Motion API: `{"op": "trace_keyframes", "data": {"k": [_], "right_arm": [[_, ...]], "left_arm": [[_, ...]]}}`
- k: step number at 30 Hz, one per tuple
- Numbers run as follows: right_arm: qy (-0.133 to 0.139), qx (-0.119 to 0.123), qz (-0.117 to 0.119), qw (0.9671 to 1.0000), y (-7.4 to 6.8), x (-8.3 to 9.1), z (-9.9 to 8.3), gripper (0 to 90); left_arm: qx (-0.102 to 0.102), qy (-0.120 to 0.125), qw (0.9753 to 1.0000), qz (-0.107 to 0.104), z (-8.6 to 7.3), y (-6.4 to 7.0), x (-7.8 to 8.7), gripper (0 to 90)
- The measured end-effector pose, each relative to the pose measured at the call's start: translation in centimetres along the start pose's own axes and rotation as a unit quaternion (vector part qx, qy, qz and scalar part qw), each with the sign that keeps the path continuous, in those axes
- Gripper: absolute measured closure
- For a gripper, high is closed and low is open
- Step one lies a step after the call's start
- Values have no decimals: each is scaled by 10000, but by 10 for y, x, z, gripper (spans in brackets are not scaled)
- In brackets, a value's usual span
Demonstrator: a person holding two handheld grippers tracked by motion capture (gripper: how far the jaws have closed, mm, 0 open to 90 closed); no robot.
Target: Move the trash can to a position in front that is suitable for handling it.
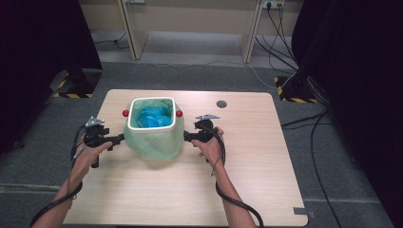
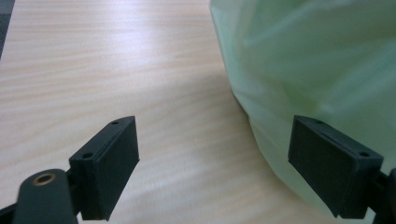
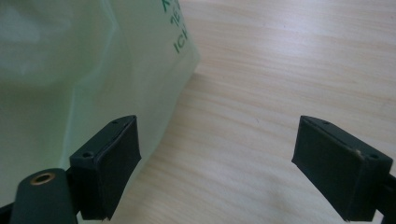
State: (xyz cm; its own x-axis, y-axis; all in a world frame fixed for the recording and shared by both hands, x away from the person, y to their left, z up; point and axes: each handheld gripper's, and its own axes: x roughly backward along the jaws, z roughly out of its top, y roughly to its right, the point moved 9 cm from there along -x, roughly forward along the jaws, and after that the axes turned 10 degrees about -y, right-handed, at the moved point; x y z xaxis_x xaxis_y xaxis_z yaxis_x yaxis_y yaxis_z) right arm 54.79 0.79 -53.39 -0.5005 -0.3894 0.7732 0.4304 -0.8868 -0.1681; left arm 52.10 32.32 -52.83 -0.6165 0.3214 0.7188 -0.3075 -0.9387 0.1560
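A small white bin (image 1: 151, 100) lined with a pale green plastic bag (image 1: 159, 140) stands on the wooden table (image 1: 247, 156), with crumpled blue material (image 1: 151, 116) inside and a red knob on each side. My left gripper (image 1: 119, 138) is at the bag's left side, jaws wide apart. In the left gripper view the green bag (image 2: 317, 65) lies behind the right jaw, and the gripper (image 2: 212, 170) holds nothing. My right gripper (image 1: 187, 137) is at the bag's right side. Its own view has the bag (image 3: 84, 70) behind the left jaw, and the gripper (image 3: 215, 170) stands open over bare wood.
A round grey cable port (image 1: 221, 103) sits in the table's far part. Black stands with hazard-striped bases (image 1: 71, 88) and cables (image 1: 285, 52) are on the floor beyond. The table's near half is bare wood.
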Motion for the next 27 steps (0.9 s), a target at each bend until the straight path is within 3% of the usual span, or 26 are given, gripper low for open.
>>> {"op": "trace_keyframes", "data": {"k": [2,3,4,6,10,12,20,27], "right_arm": [[27,-54,17,10000,-3,-3,4,155],[47,-99,6,9999,-4,-5,5,160],[51,-150,41,9999,-6,-7,6,162],[4,-155,116,9998,-12,-11,5,162],[43,-182,245,9995,-20,-19,6,169],[93,-139,304,9994,-23,-20,6,182],[161,-279,579,9978,-19,-15,1,243],[105,-268,534,9982,1,1,-13,242]], "left_arm": [[133,10,9999,-47,5,-1,-6,155],[291,30,9993,-210,7,2,-8,154],[295,29,9991,-319,9,6,-10,154],[200,23,9994,-298,9,11,-12,154],[289,-36,9982,-517,5,18,-19,155],[308,-12,9982,-514,5,21,-19,164],[52,-138,9988,-460,5,36,-15,232],[-301,-246,9977,-558,2,66,-16,242]]}}
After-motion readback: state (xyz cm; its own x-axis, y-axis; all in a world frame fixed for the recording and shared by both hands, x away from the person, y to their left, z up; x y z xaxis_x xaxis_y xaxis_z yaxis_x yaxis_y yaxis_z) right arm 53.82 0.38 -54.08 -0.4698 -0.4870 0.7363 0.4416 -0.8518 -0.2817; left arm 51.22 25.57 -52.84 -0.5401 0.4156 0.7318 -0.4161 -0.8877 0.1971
